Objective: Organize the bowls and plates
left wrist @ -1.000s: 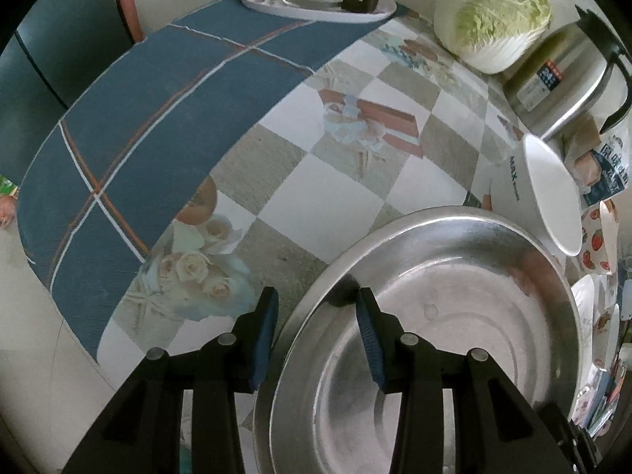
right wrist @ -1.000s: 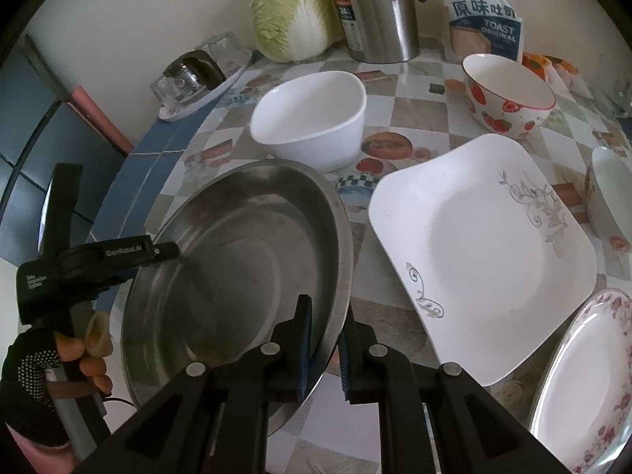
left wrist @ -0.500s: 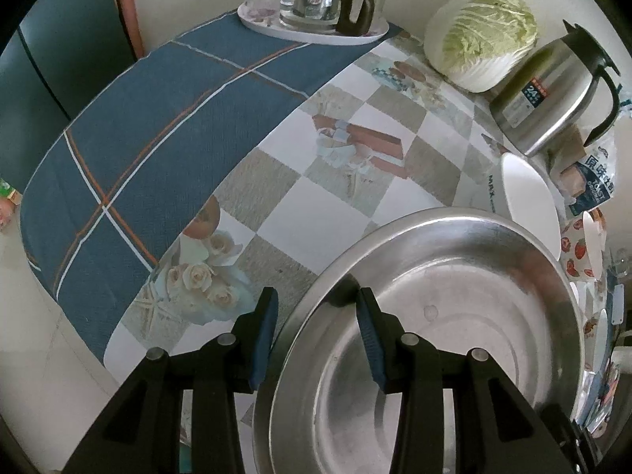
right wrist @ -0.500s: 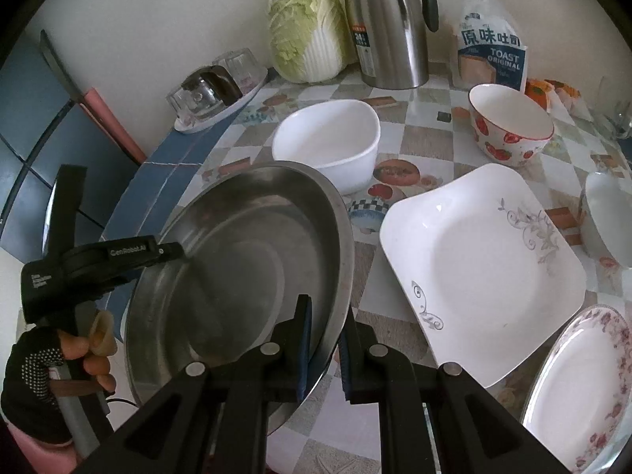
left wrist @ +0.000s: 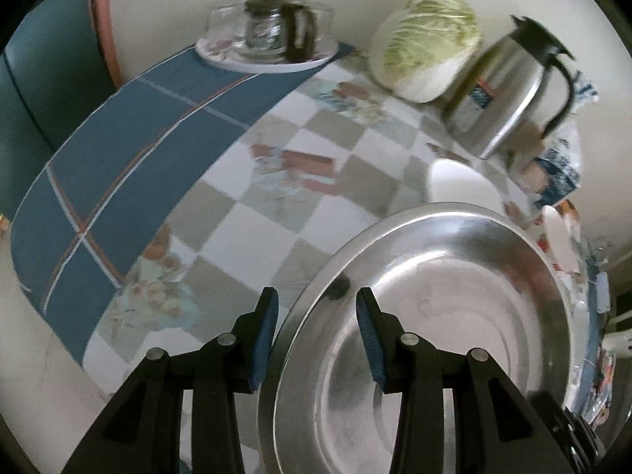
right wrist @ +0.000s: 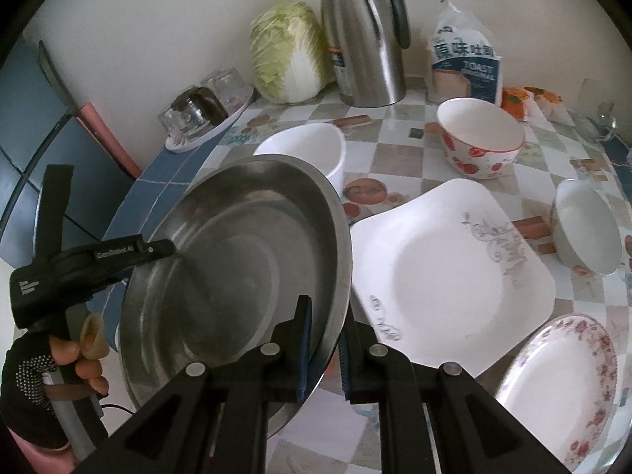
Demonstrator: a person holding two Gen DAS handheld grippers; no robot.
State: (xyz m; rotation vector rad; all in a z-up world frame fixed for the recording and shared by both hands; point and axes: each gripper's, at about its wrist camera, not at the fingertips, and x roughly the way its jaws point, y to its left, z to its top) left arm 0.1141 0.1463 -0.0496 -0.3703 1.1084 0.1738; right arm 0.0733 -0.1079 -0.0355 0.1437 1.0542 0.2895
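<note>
Checked tablecloth (right wrist: 399, 160) with a blue border at left, white wall behind; right gripper (right wrist: 324, 341) clamps the steel pan (right wrist: 237, 260) rim; left gripper (left wrist: 316, 328) straddles it, wide.

Shiny metal basin (right wrist: 237, 260); glossy, probably ceramic plate (right wrist: 446, 272).

Against the wall: a napa cabbage (right wrist: 290, 63), just beside it a steel thermos jug (right wrist: 365, 41) with black handle, then a bag of toast bread (right wrist: 466, 61). On the left, a small tray (left wrist: 268, 57) with glass cups and a glass pot (left wrist: 278, 33). Underneath, a checkered tablecloth (left wrist: 276, 213) with blue border.
</note>
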